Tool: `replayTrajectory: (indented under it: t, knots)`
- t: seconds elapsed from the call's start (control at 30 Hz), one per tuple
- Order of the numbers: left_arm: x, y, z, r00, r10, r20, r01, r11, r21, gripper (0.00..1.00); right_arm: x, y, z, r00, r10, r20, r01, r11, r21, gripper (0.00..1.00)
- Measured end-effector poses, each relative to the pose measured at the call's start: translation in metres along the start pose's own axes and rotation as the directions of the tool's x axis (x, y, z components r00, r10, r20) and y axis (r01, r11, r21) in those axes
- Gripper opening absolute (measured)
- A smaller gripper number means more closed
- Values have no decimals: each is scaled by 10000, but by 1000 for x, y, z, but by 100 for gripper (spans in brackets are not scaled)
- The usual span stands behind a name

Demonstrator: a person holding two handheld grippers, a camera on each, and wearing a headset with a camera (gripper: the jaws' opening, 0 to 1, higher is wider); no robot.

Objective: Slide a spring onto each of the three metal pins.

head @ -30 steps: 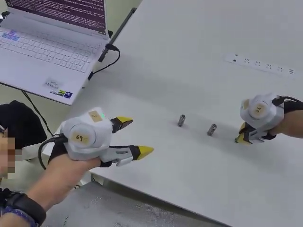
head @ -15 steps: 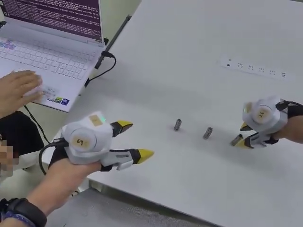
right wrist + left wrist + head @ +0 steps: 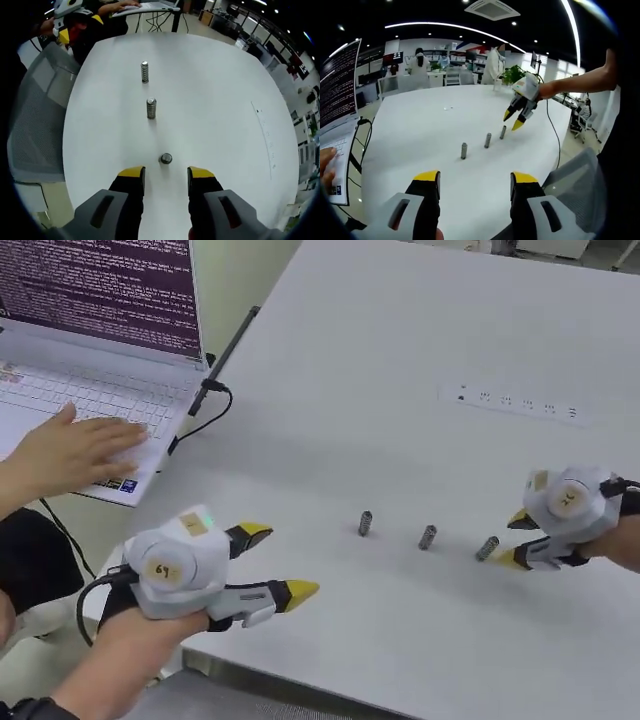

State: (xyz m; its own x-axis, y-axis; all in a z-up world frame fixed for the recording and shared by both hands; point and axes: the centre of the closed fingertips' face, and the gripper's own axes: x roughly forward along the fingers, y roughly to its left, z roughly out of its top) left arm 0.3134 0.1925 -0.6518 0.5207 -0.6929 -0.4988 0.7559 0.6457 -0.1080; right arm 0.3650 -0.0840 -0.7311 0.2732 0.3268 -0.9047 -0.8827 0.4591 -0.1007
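Right tool (image 3: 512, 539) backed off; spring (image 3: 487, 548) just ahead.

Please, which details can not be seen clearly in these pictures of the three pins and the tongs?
Nearest pin, right gripper view: seen end-on, so its sides and any coils are hidden.
Laptop screen, head view: text too small to read; the left edge cuts it off.
Power strip, head view: sockets too small.

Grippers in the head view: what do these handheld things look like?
Both look alike: the left gripper and right gripper have rounded white housings, black jaws with yellow tips and a black cable. Each carries a round tan sticker; the left's reads 69, beside a small green light.
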Motion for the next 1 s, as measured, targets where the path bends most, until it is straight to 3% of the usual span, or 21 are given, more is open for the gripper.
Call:
replayTrajectory:
  t: [0.17, 0.57, 1.0]
  knots:
    - [0, -2, -1, 10000, -47, -12, 47, 10000, 48, 52, -6, 5, -6, 9971, -416, 635, 352, 9945, 983, 33]
    - [-2, -5, 1, 9999, -83, 59, 83, 10000, 52, 51, -15, 32, -11, 9830, -897, 1601, 593, 9809, 1855, 36]
    - [-1, -7, 1, 9998, -203, 61, 202, 9998, 95, 51, -31, 49, -11, 9474, -1656, 2740, 608, 9333, 3540, 40]
